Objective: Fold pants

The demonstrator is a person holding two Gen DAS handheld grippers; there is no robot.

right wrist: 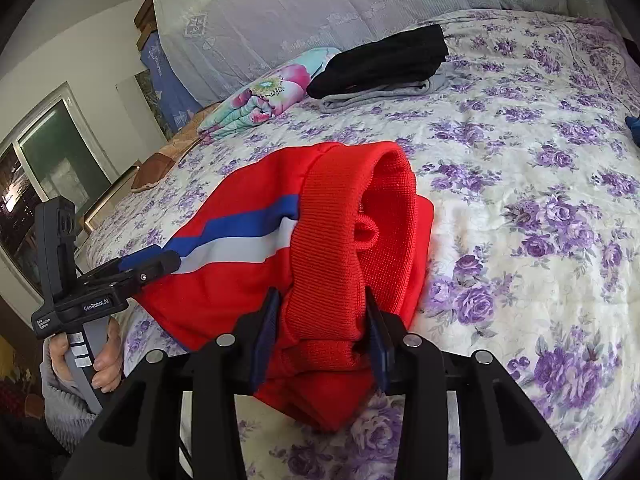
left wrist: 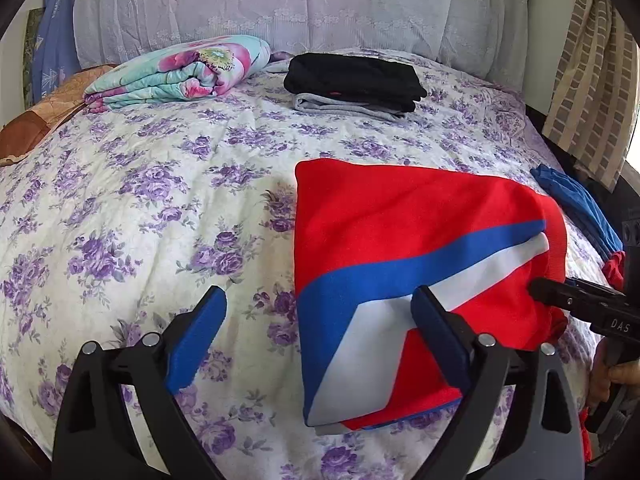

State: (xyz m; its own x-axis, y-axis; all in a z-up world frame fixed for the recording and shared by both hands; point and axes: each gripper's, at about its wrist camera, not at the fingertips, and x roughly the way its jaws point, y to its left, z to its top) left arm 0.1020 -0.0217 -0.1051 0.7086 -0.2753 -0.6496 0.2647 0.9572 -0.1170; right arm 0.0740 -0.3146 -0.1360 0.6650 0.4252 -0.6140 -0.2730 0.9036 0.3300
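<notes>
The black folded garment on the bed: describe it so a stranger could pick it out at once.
Start at the bed with its purple-flowered cover and look toward the lace-draped headboard. The black folded garment lies there on a grey folded garment, right of a rolled floral blanket. It is the only black cloth.

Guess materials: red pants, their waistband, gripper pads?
Red pants: smooth matte knit, likely polyester tracksuit fabric; faint sheen on the stripes. Waistband: ribbed knit, rows plainly visible, probably elastic. Right gripper pads: blue, matte, looks like rubber or foam.

Left tool [left wrist: 316, 322] spread wide, right tool [right wrist: 322, 334] clamped.
</notes>
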